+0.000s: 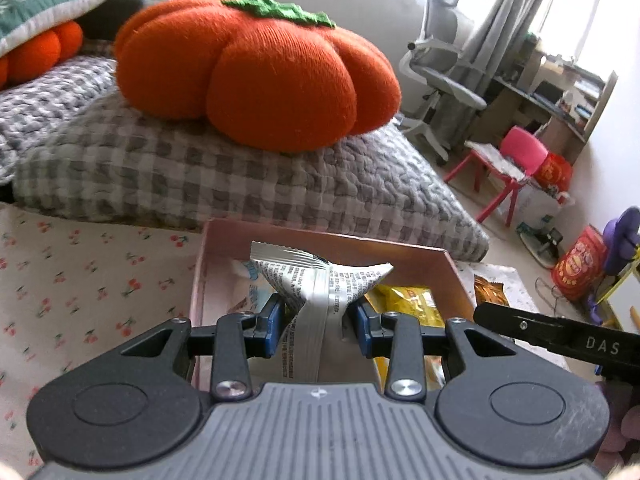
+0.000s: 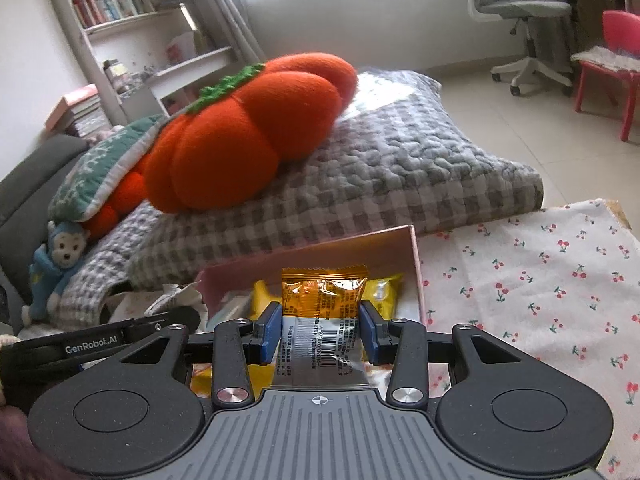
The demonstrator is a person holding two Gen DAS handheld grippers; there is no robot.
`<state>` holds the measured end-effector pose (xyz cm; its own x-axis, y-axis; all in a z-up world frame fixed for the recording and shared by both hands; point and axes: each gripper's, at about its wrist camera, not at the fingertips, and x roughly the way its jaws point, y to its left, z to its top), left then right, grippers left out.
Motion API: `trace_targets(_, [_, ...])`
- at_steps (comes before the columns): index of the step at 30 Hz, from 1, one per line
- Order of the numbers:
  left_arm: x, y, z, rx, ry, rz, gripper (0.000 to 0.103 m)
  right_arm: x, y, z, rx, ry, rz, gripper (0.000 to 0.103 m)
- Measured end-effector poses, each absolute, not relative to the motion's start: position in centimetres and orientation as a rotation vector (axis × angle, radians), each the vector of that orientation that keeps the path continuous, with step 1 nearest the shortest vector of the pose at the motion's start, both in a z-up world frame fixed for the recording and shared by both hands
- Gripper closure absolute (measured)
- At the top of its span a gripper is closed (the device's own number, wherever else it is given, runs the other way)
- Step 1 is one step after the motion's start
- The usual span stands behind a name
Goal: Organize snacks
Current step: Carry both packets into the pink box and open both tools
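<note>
My left gripper (image 1: 318, 320) is shut on a silver snack packet (image 1: 320, 284) with black print, pinched at its middle, over a pink box (image 1: 320, 240). Yellow packets (image 1: 404, 300) lie inside the box. My right gripper (image 2: 320, 328) is shut on an orange and silver snack packet (image 2: 324, 304) held over the same pink box (image 2: 414, 264), which holds yellow packets (image 2: 380, 288). The right gripper's arm shows at the right of the left wrist view (image 1: 560, 334), and another orange packet (image 1: 490, 290) lies beside the box.
The box stands on a cherry-print cloth (image 2: 540, 272) (image 1: 80, 280). Behind it lie a grey checked quilt (image 1: 240, 176) and an orange pumpkin cushion (image 1: 256, 72) (image 2: 240, 136). A red chair (image 1: 516, 168) and an office chair (image 1: 444, 76) stand farther off.
</note>
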<state>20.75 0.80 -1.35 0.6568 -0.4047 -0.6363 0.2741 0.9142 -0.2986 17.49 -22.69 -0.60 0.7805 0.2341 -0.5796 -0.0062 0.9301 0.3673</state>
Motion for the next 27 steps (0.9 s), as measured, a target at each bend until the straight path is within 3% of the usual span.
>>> trace_targets(22, [23.1,-1.6,-3.5,0.014,0.738,-0.332,0.069,22.5,-22.8,-4.4,0.421,0.668,0.121,0.063])
trace_targets(26, [23.0,-2.3,-3.3,0.056,0.733,-0.298,0.064,22.3,-23.4,-4.3,0.455,0.656,0.092,0.059])
trace_targets(27, [22.8,-2.4,-3.2,0.067,0.729,-0.286,0.061,22.2,-23.6,-4.3,0.47,0.659,0.092,0.053])
